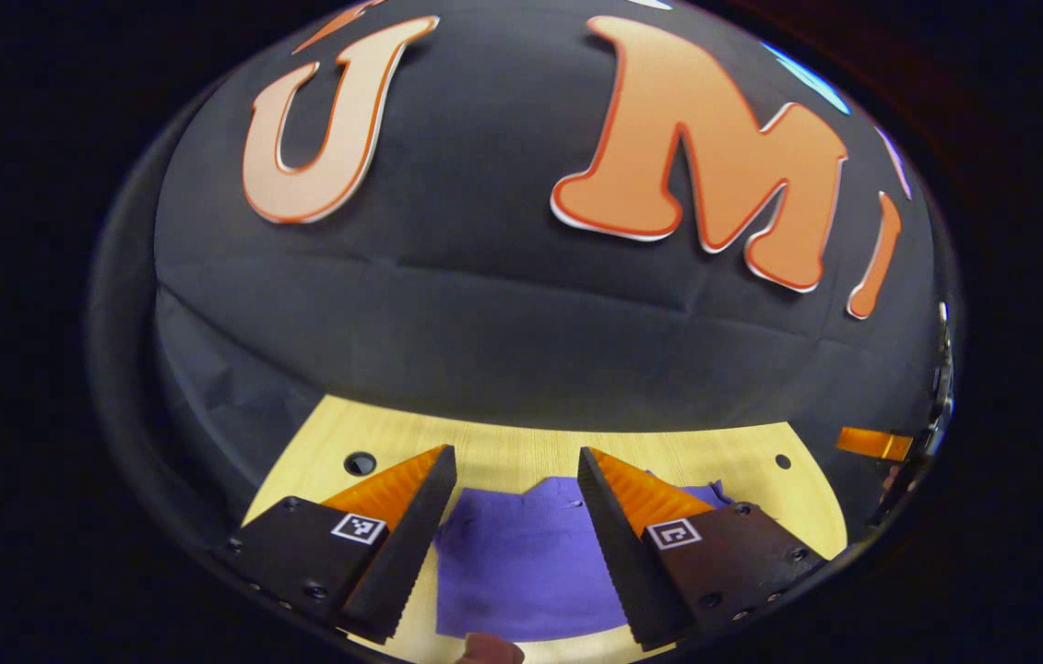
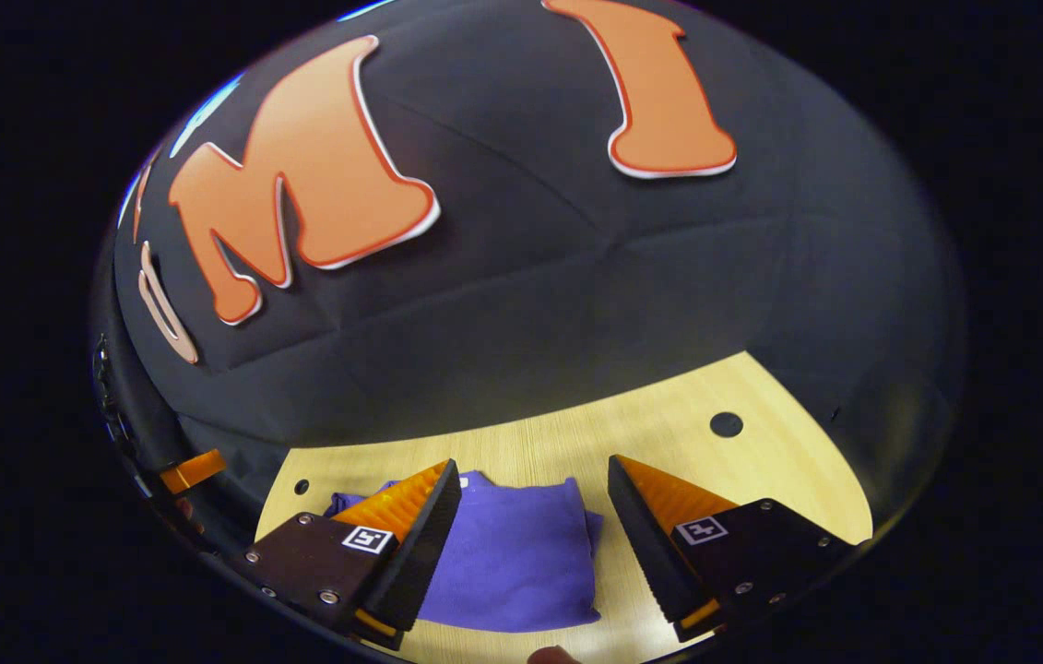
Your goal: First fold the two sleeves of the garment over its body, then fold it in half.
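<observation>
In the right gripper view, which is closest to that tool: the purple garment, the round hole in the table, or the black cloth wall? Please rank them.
From the right tool, nearest first:
1. Purple garment, folded on the table between the fingers, toward the left one.
2. Round hole, farther up the table, to the right.
3. Black cloth wall, behind the table's far edge.

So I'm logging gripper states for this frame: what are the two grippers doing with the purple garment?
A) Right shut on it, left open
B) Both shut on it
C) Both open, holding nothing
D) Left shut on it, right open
C: the left gripper and right gripper both stand wide open with nothing between their fingers, above the garment lying folded on the table.
</observation>
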A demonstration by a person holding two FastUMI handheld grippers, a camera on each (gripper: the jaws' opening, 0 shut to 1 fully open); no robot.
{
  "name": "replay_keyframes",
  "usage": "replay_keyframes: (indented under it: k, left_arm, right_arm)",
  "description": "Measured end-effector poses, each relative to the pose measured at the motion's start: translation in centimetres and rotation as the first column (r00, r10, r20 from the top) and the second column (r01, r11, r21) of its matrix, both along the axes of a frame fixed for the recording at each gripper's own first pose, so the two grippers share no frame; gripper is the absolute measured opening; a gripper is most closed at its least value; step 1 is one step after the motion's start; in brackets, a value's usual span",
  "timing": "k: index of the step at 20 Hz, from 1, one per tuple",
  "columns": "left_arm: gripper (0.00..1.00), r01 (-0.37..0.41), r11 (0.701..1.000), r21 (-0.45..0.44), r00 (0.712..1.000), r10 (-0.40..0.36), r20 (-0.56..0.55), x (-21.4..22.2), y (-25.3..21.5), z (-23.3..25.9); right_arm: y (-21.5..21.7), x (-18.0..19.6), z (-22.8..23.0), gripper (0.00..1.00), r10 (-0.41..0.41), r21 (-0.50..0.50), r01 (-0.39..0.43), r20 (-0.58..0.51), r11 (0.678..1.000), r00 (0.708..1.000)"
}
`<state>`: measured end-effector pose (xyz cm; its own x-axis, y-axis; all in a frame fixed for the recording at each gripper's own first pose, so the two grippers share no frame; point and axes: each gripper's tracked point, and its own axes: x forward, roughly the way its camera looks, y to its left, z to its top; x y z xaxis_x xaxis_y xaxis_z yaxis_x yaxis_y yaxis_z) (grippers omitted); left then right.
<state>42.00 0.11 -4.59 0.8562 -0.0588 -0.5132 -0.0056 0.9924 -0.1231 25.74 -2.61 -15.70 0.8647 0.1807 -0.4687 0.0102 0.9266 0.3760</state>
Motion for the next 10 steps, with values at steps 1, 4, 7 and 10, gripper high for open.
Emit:
replay_keyframes:
  k: [1,4,7,10]
  left_arm:
    - [0.87,0.002,1.0,0.01,0.999,-0.003,0.039,-0.9,0.0,1.2]
    - [0.88,0.007,1.0,0.016,0.99,-0.009,0.143,-4.1,-0.1,4.7]
    - [0.97,0.013,1.0,0.014,0.974,-0.016,0.228,-7.5,-0.4,7.8]
    - [0.96,0.017,1.0,0.016,0.952,-0.021,0.305,-10.0,-0.9,9.9]
  right_arm:
    - [0.0,-0.7,1.3,0.95,-0.011,-0.004,0.011,0.037,1.0,0.999]
    - [0.4,-3.1,4.6,0.95,-0.022,-0.045,0.029,0.136,0.999,0.99]
    - [1.3,-5.7,6.9,0.95,-0.006,-0.11,0.03,0.214,0.993,0.977]
    - [2.7,-8.2,8.8,0.95,0.02,-0.161,0.024,0.272,0.987,0.962]
